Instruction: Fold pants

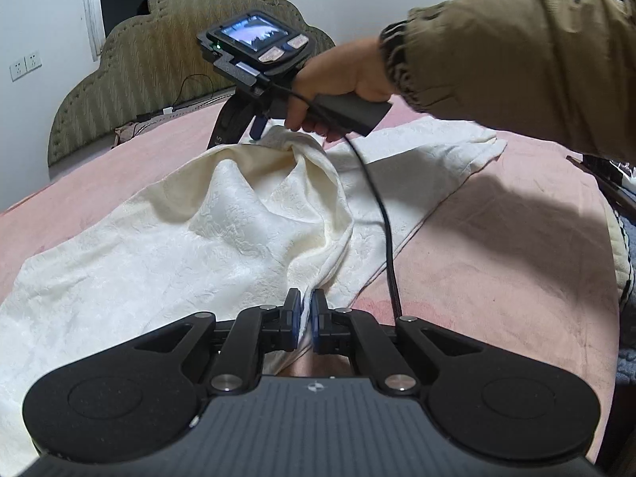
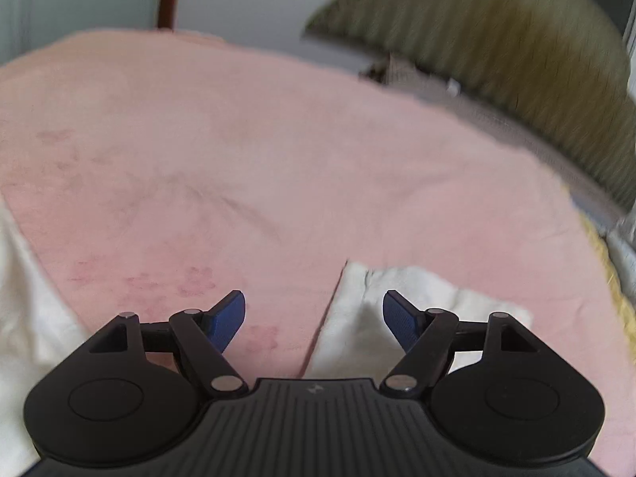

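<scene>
**Entry: cream pants, mid-fold, one corner pinched**

Item: cream textured pants (image 1: 246, 234), spread across a pink bedspread (image 1: 497, 246), one layer lifted into a loose ridge.

Left gripper (image 1: 305, 314): blue pads nearly together, clamped on a thin edge of the fabric.

Right gripper (image 2: 314, 318): jaws apart, nothing between them; a white fabric corner lies just beneath. In the left wrist view it hovers at the far end of the ridge, held by a hand (image 1: 342, 83) in an olive sleeve.

Risks, as judged: the thin pinch may slip if the left hand pulls, dropping the fold. The ridge may collapse unevenly, since the far end is not gripped. The black cable (image 1: 385, 214) trails over the cloth and could drag it.

Surroundings: bedspread soft, faintly patterned. Padded olive headboard (image 1: 159, 63) against a pale wall; wall sockets (image 1: 26, 65) to one side. Right wrist view blurred.
</scene>
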Demonstrator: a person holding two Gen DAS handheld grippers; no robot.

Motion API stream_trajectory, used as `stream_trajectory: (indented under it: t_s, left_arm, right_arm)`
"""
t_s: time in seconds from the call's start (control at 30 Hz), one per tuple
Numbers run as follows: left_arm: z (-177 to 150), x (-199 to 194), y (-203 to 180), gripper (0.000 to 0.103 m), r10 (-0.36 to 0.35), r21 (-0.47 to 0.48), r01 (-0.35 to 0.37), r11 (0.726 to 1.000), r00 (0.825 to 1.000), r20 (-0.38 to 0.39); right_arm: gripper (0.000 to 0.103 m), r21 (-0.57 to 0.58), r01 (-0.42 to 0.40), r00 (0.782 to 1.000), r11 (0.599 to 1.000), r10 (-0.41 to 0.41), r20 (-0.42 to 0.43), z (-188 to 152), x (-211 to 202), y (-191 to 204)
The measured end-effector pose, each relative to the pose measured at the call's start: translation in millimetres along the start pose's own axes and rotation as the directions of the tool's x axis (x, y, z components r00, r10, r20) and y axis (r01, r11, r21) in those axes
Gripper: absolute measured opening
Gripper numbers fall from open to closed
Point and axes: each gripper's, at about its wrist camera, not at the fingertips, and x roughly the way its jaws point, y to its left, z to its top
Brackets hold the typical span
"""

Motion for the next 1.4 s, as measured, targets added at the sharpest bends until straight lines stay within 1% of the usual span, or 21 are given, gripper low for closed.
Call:
stream_trajectory:
  t_s: [0.1,0.17,0.23,0.3,0.37,0.4,0.47,0.53,0.63,0.7,0.73,0.83,0.93,1.0,1.07,1.1,1.17,1.2,1.23,1.37,1.4]
  left_arm:
    - [-1.2,-2.4,-0.1,0.01,-0.003,-0.003,0.003,1.0,1.0,0.003]
    - [-0.9,-2.2,1.2,0.011,-0.008,-0.012,0.008,1.0,1.0,0.004]
    - [-1.2,-1.8,2.7,0.012,-0.011,-0.021,0.011,1.0,1.0,0.004]
    - [-1.7,-1.7,3.0,0.012,-0.011,-0.022,0.011,1.0,1.0,0.004]
    - [-1.6,-1.5,2.3,0.012,-0.008,-0.018,0.009,1.0,1.0,0.004]
    - [-1.6,-1.4,1.8,0.012,-0.007,-0.016,0.007,1.0,1.0,0.004]
    - [-1.5,-1.4,1.2,0.012,-0.004,-0.014,0.004,1.0,1.0,0.003]
    - [-0.8,-1.4,1.1,0.012,-0.002,-0.017,0.002,1.0,1.0,0.002]
    - [0.6,-1.4,1.1,0.012,0.002,-0.031,-0.002,1.0,1.0,-0.001]
    - [2.2,-2.1,0.0,0.013,0.014,-0.04,-0.014,0.999,1.0,0.0]
    - [3.1,-2.1,-1.1,0.013,0.019,-0.039,-0.019,0.999,1.0,0.0]
    - [4.8,-0.7,-5.7,0.013,0.036,-0.014,-0.036,0.999,0.999,-0.004]
    - [6.9,2.1,-9.4,0.013,0.052,0.019,-0.052,0.998,0.999,-0.007]
    - [8.2,3.5,-11.5,0.013,0.063,0.038,-0.063,0.997,0.998,-0.011]
    - [9.3,4.8,-13.0,0.015,0.072,0.046,-0.071,0.996,0.997,-0.014]
    - [9.3,5.3,-13.0,0.016,0.079,0.05,-0.079,0.996,0.997,-0.014]
    - [9.1,6.6,-14.8,0.019,0.09,0.057,-0.089,0.994,0.996,-0.015]
    - [9.3,7.0,-14.9,0.02,0.095,0.061,-0.094,0.994,0.995,-0.015]
    - [9.7,7.7,-15.7,0.021,0.099,0.066,-0.097,0.993,0.995,-0.016]
    - [11.0,10.4,-15.6,0.022,0.103,0.065,-0.102,0.993,0.995,-0.019]
    - [11.3,11.0,-15.4,0.022,0.103,0.062,-0.101,0.993,0.995,-0.019]
  right_arm:
    - [0.07,0.131,-0.028,0.999,0.991,0.031,-0.014,-2.9,4.1,-22.9]
    - [0.058,0.2,-0.043,0.999,0.979,0.047,-0.013,-8.0,6.0,-33.9]
    - [0.017,0.243,-0.02,1.0,0.97,0.022,-0.007,-12.4,4.9,-43.2]
    - [0.009,0.312,-0.057,0.998,0.948,0.047,0.039,-20.1,-3.2,-54.0]
    - [0.009,0.406,-0.096,0.991,0.909,0.05,0.122,-32.1,-15.0,-68.6]
    - [0.009,0.463,-0.132,0.982,0.877,0.053,0.18,-42.9,-25.6,-77.0]
    - [0.009,0.549,-0.198,0.958,0.812,0.042,0.284,-57.9,-44.7,-96.4]
    - [0.009,0.606,-0.255,0.923,0.754,0.002,0.385,-83.2,-74.4,-112.4]
    - [0.008,0.675,-0.33,0.877,0.66,-0.049,0.477,-130.3,-120.5,-136.3]
    - [0.008,0.714,-0.367,0.863,0.596,-0.067,0.5,-167.0,-146.9,-148.8]
    - [0.008,0.732,-0.369,0.864,0.574,-0.078,0.497,-184.7,-157.2,-153.6]
    - [0.008,0.796,-0.324,0.886,0.512,-0.13,0.445,-238.4,-175.5,-163.5]
    - [0.008,0.85,-0.282,0.923,0.444,-0.117,0.368,-275.2,-166.0,-173.6]
    - [0.009,0.87,-0.285,0.938,0.401,-0.07,0.339,-285.3,-150.1,-174.9]
    - [0.009,0.872,-0.327,0.931,0.363,-0.035,0.364,-295.2,-145.5,-170.3]
    - [0.013,0.869,-0.353,0.923,0.348,-0.021,0.384,-294.4,-140.9,-168.6]
    - [0.034,0.865,-0.372,0.919,0.336,0.004,0.393,-287.8,-130.3,-166.9]
    - [0.057,0.868,-0.364,0.923,0.337,0.008,0.384,-284.4,-125.5,-166.1]
    - [0.074,0.872,-0.357,0.927,0.333,0.009,0.376,-286.9,-126.9,-164.3]
    - [0.074,0.853,-0.447,0.894,0.269,0.103,0.436,-279.4,-112.1,-156.0]
    - [0.074,0.852,-0.463,0.886,0.242,0.139,0.442,-275.6,-104.9,-153.1]
